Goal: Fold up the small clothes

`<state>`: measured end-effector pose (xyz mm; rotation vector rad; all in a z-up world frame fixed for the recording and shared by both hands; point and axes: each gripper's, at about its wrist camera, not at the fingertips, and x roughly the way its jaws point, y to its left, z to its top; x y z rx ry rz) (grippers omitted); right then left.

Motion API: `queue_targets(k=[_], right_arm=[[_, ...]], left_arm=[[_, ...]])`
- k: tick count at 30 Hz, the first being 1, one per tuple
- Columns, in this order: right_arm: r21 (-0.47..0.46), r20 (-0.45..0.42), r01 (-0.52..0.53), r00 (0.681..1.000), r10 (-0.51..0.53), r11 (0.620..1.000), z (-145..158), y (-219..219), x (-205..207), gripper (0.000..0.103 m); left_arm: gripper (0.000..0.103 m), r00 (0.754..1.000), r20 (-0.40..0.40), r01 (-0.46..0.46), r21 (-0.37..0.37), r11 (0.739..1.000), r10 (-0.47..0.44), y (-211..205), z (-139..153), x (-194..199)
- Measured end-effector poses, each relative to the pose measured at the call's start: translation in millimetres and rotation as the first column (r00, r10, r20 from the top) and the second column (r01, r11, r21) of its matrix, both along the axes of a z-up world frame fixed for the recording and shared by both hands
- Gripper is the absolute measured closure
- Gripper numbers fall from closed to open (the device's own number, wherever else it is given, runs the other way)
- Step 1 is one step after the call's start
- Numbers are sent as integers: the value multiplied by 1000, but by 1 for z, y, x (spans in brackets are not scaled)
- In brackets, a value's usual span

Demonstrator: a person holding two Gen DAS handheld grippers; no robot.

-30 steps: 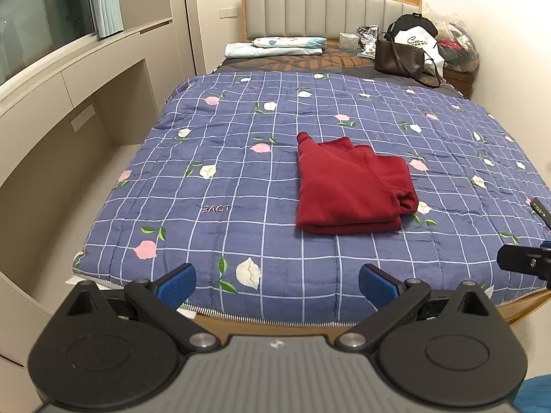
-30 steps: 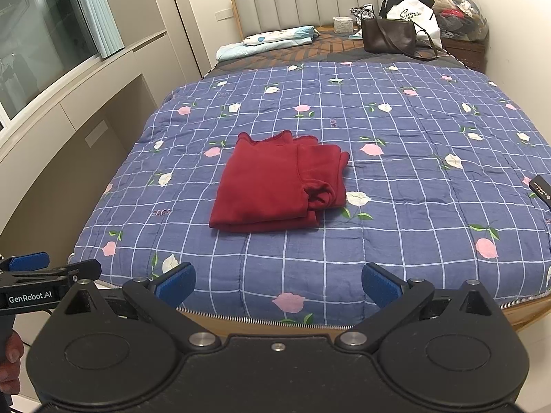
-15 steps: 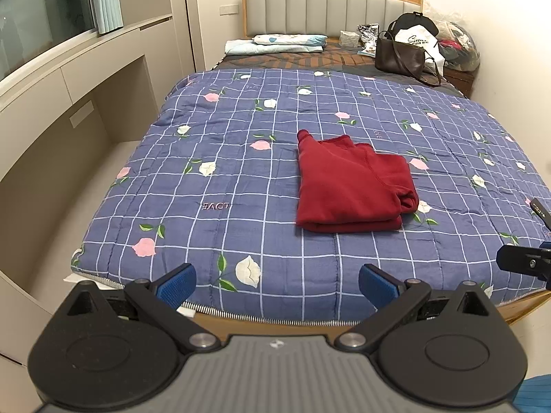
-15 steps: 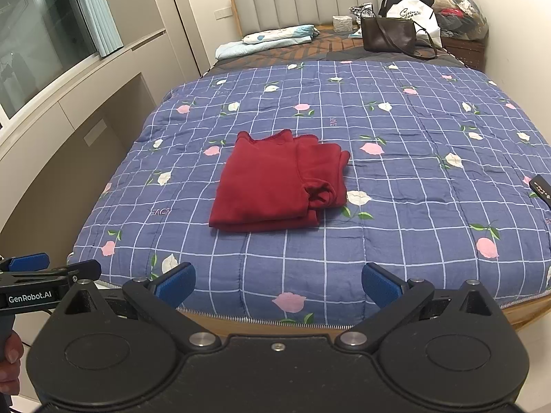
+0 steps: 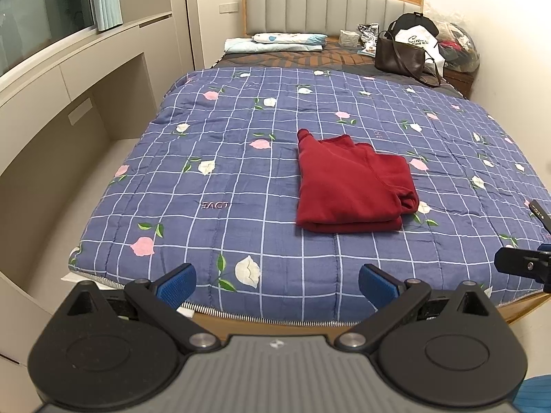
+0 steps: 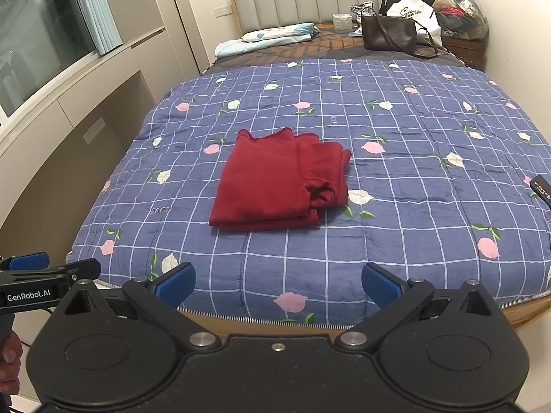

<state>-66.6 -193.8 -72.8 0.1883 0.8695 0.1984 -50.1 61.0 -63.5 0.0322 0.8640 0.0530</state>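
Note:
A dark red garment [image 5: 351, 186] [image 6: 279, 182] lies folded into a flat rectangle on the blue flowered quilt [image 5: 220, 179] [image 6: 413, 158], near the middle of the bed. My left gripper [image 5: 277, 282] hangs open over the quilt's near edge, well short of the garment, nothing between its blue pads. My right gripper [image 6: 279, 284] is likewise open and empty at the foot of the bed. The left gripper's side [image 6: 44, 275] shows at the left edge of the right wrist view; a black part of the right gripper [image 5: 523, 265] shows at the right edge of the left wrist view.
Pillows [image 5: 275, 41], a brown handbag [image 5: 401, 56] and bags [image 6: 458, 10] sit by the headboard. A dark remote [image 6: 542, 187] lies at the quilt's right edge. A built-in cabinet and window ledge [image 5: 69, 79] run along the left; a wall stands at the right.
Both views have shifted very slightly; the garment and both grippers' open fingers look the same.

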Motion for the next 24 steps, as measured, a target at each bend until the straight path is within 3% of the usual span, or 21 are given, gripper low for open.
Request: queue_targets(k=[24], right_arm=[[-11, -5, 1, 1000, -1, 1000, -3, 4, 2, 1]], left_arm=[[0, 1000, -20, 4, -22, 1000, -5, 6, -5, 4]])
